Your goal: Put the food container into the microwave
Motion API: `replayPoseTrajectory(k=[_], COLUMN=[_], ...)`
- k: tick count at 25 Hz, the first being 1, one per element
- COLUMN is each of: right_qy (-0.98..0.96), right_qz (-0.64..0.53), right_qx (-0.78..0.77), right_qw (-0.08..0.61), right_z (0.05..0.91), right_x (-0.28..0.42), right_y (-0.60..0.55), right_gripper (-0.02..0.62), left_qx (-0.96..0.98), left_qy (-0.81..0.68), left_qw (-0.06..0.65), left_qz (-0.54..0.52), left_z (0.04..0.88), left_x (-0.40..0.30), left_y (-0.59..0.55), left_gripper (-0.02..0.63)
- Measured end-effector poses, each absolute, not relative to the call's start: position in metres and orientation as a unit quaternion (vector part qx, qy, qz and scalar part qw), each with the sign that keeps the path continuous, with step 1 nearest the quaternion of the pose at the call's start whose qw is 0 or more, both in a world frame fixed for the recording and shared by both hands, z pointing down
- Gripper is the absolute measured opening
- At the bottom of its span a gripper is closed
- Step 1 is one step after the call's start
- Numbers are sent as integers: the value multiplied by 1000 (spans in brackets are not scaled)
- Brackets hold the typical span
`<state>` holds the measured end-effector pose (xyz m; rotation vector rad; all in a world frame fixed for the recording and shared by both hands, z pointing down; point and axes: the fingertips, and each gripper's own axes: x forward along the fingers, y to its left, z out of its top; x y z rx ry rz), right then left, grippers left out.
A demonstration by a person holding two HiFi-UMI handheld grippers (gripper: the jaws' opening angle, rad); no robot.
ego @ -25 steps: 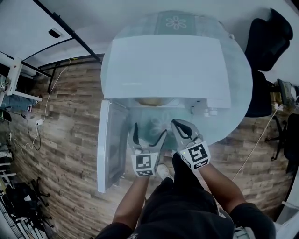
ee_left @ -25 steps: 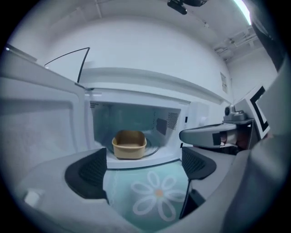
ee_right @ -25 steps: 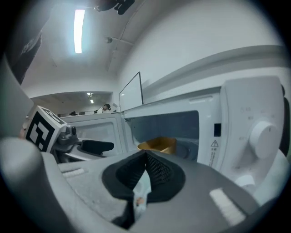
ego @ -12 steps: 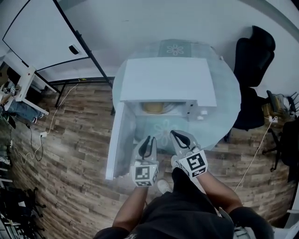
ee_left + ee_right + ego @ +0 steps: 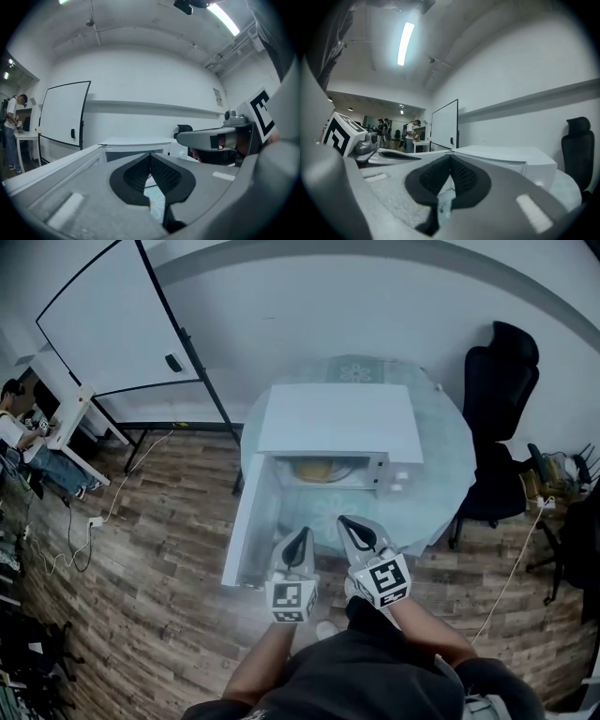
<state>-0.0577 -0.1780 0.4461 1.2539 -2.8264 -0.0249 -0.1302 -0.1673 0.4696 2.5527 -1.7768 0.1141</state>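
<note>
Holds left gripper [image 5: 300, 536] and right gripper [image 5: 350, 522] clear of microwave [image 5: 339, 423], fingers together, empty (left just closed), container [image 5: 319, 468] apparently already placed inside.

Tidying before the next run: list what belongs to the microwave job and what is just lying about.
Job: microwave, its open door, yellowish food container inside, round table under it.
Lying about: whiteboard, black office chair, desk at far left.

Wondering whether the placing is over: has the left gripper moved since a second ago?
Yes. The left gripper has drawn back from the open microwave toward the person, and its jaws have just closed on nothing.
</note>
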Motion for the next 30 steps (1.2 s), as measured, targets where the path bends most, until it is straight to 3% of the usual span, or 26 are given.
replayPoseTrajectory(k=[30], right_qy=[-918], right_qz=[-40], right_qx=[394], right_qw=[19], right_z=[428], right_x=[-69], right_y=[-138], right_gripper=[0], left_qx=[834], left_qy=[-551], left_qw=[0], left_qz=[10], left_z=[452], left_x=[-140], left_y=[-133], left_gripper=[6])
